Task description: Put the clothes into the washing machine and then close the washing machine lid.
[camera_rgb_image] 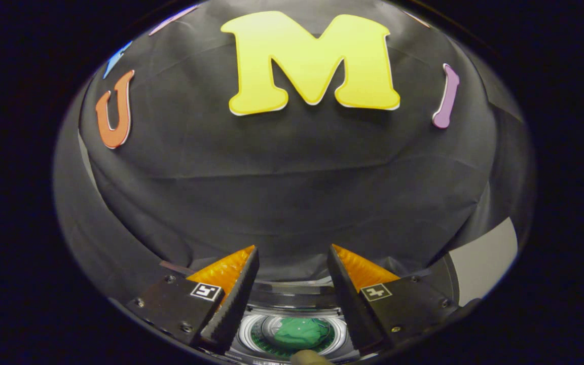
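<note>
Your gripper is released: its two fingers stand wide apart, with an empty gap between them, and they press on nothing. You hold it raised and looking toward the far wall of the booth, so the black cloth wall takes most of what lies beyond the fingers. Low in the gap between the fingers, near to you, you can see the washing machine from above, with its round drum opening ringed by a bright metal rim. Inside the drum lies the green cloth, crumpled in a heap, a little to the right of the middle of the opening. The cloth is well apart from both fingers and is not touched by them. The far edge of the machine's top shows as a pale curved band just beyond the drum, between the fingers. From this view you cannot tell where the lid is or how it stands. At the very near edge, just in front of the drum, a small rounded tan thing comes into the view; you cannot tell what it is. To the right, beyond the right finger, a flat grey panel stands against the black cloth.
</note>
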